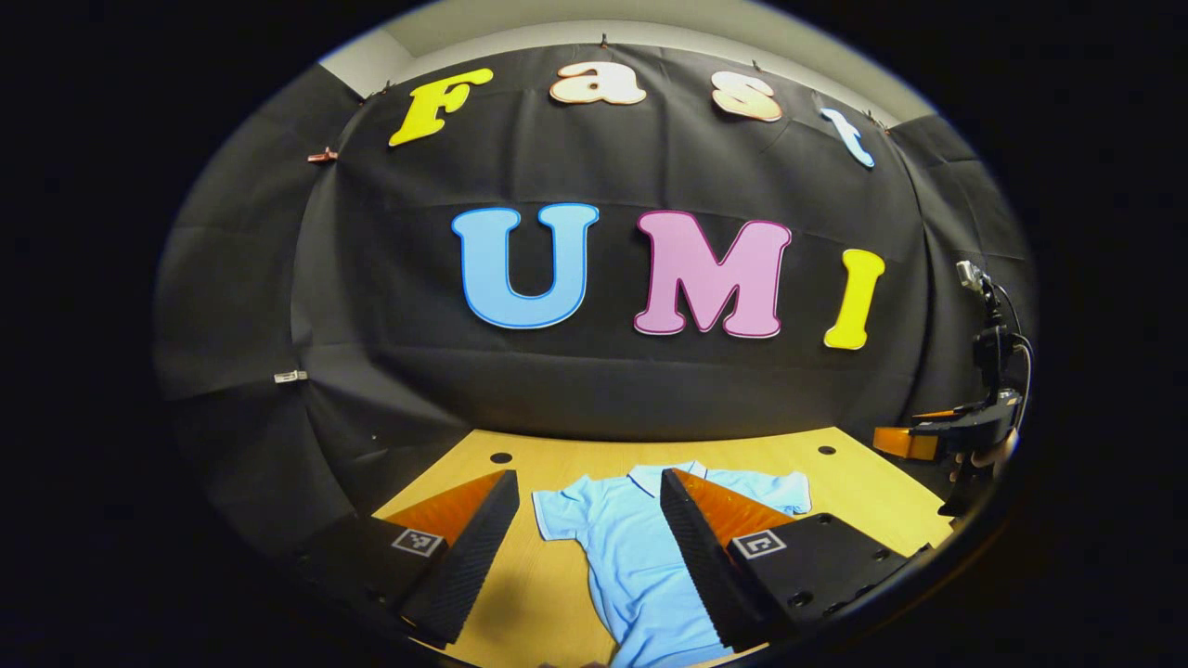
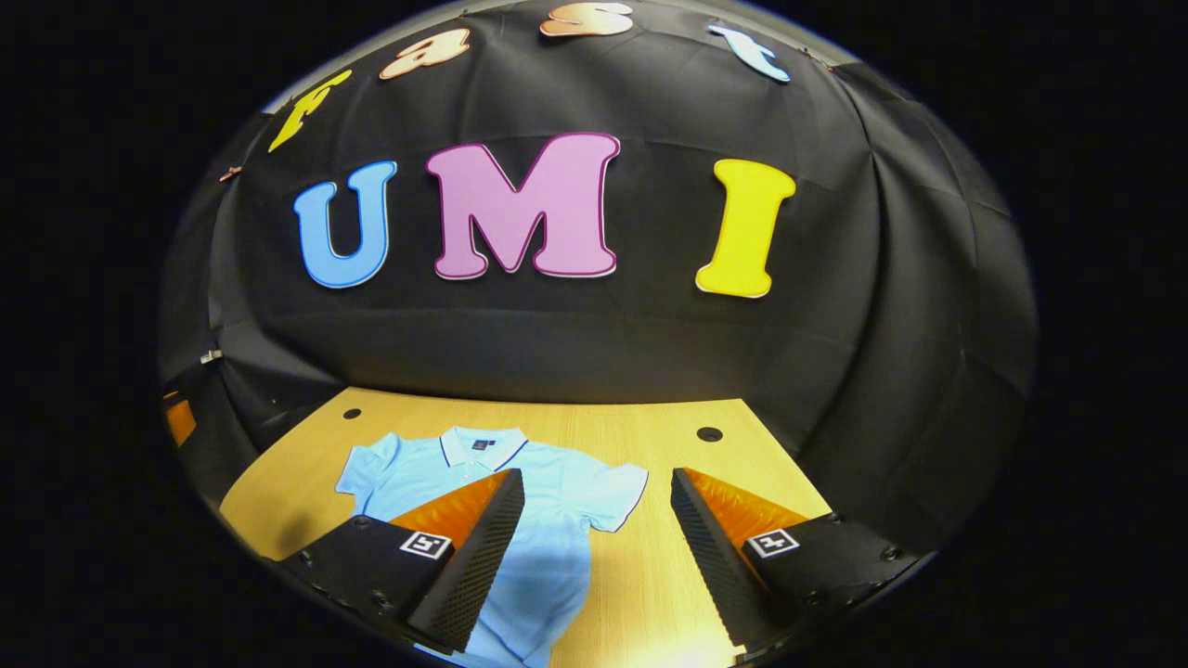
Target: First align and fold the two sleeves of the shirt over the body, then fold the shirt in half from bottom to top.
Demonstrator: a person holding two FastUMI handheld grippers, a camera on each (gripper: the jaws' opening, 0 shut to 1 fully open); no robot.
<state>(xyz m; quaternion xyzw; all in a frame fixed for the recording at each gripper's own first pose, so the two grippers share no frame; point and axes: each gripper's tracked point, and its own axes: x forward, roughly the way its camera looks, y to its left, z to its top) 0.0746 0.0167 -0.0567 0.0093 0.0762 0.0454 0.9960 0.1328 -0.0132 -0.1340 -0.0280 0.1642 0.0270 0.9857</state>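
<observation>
A light blue polo shirt (image 1: 640,557) lies flat on the wooden table (image 1: 863,492), collar toward the back wall, both short sleeves spread out to the sides. My left gripper (image 1: 587,478) hovers open above the shirt's left half, with the left sleeve (image 1: 557,515) showing between its fingers. In the right gripper view the shirt (image 2: 557,520) lies low and to the left. My right gripper (image 2: 599,475) is open over the right sleeve (image 2: 620,496) and the bare table (image 2: 650,427) beside it. Neither gripper holds anything. The right gripper (image 1: 928,441), held by a hand, also appears at the table's right edge.
Small round holes mark the tabletop's far corners (image 1: 501,457) (image 1: 826,450) (image 2: 709,433). The black cloth wall rises right behind the table. Bare wood lies left and right of the shirt.
</observation>
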